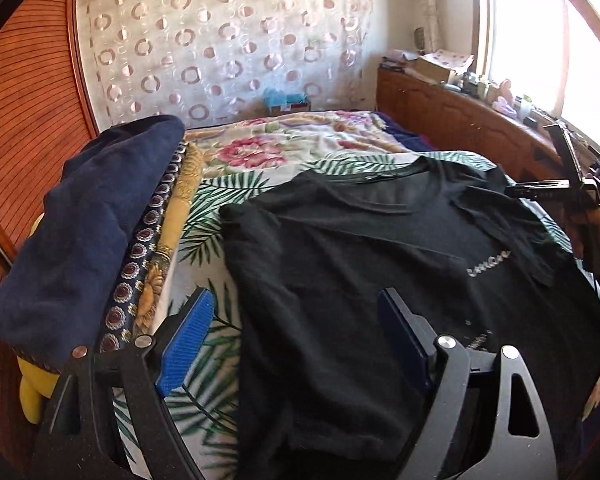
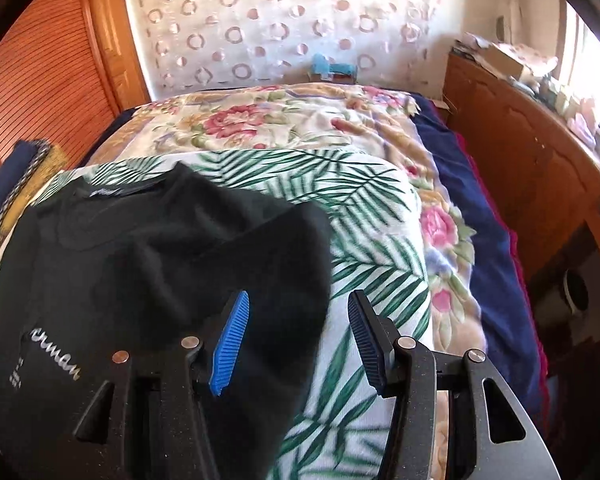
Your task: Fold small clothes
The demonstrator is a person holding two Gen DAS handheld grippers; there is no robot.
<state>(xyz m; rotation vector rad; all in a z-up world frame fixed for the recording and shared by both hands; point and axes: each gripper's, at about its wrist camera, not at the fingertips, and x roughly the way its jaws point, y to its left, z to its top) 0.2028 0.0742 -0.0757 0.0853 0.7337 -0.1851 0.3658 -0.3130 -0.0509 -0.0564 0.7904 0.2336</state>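
The black T-shirt (image 1: 340, 248) runs off the bottom edge of the left wrist view, its hem unseen, and the left gripper (image 1: 296, 344) linkage covers its lower corners. Its white lettering (image 1: 489, 263) is partly folded under and unreadable. In the right wrist view the shirt (image 2: 152, 256) is cut by the left edge. At far right of the left view, the right gripper (image 1: 556, 188) is mostly out of frame. The small items on the sill (image 1: 512, 98) are too blurred to identify.
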